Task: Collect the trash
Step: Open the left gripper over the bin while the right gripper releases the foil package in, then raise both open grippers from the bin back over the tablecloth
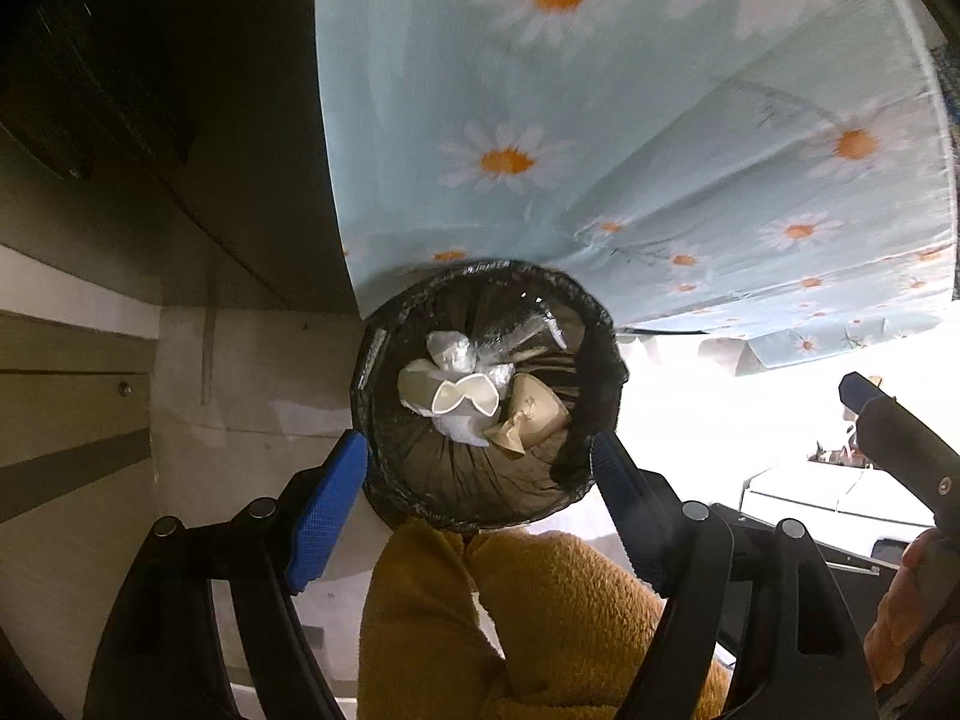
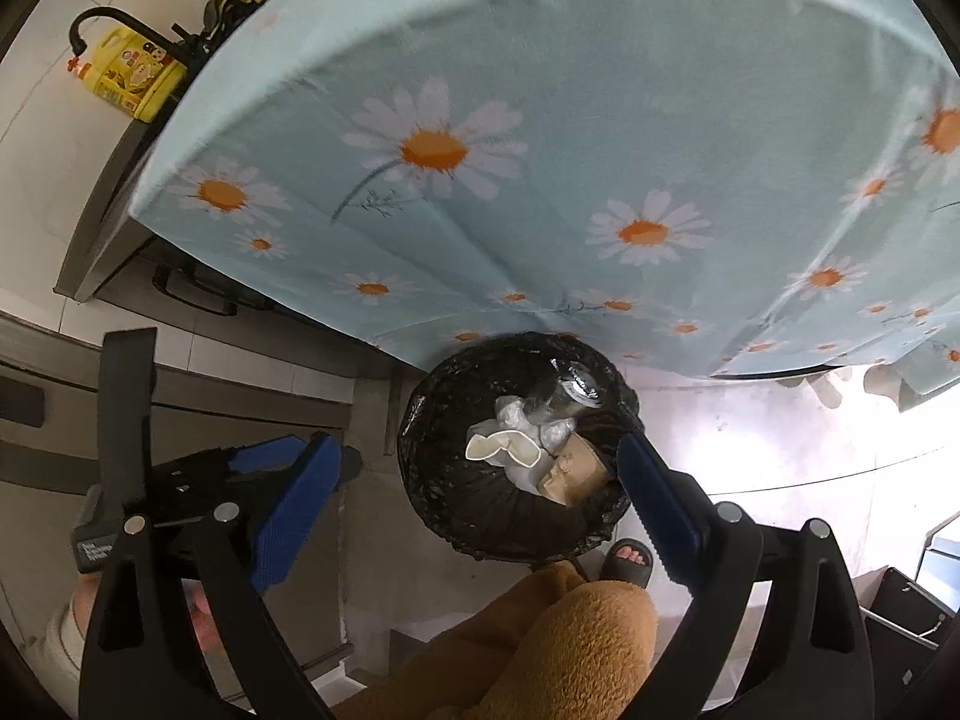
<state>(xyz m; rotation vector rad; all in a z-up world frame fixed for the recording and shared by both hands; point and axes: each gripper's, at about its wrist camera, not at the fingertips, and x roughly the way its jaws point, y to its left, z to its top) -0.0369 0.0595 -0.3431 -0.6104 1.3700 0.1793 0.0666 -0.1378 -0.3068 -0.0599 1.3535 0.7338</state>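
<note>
Both claws, the left claw [image 1: 480,504] and the right claw [image 2: 480,486], hang open and empty over the bin [image 1: 384,372] beside the desk [image 2: 540,120]. The trash [image 1: 462,396] lies inside the bin. A foot [image 2: 627,561] is close and could tip it.

Bin liner [image 2: 474,516]: thin black plastic, crinkled, glinting in places. Crushed cup [image 2: 501,450]: white, matt, looking like paper. Crumpled bag [image 2: 573,471]: brown paper, dull and creased. Clear wrapper [image 2: 570,393]: transparent plastic film, shining glossy. Cloth [image 2: 540,150] draping the desk: smooth printed fabric, pale blue with daisies, showing fold creases. Trousers [image 2: 540,648]: mustard fleece, looking fuzzy and matt. Left claw [image 1: 480,510] and right claw [image 2: 480,498]: black hard plastic arms, blue pads showing a fine ribbed texture. Floor [image 2: 750,420]: pale, smooth, reflecting light.
</note>
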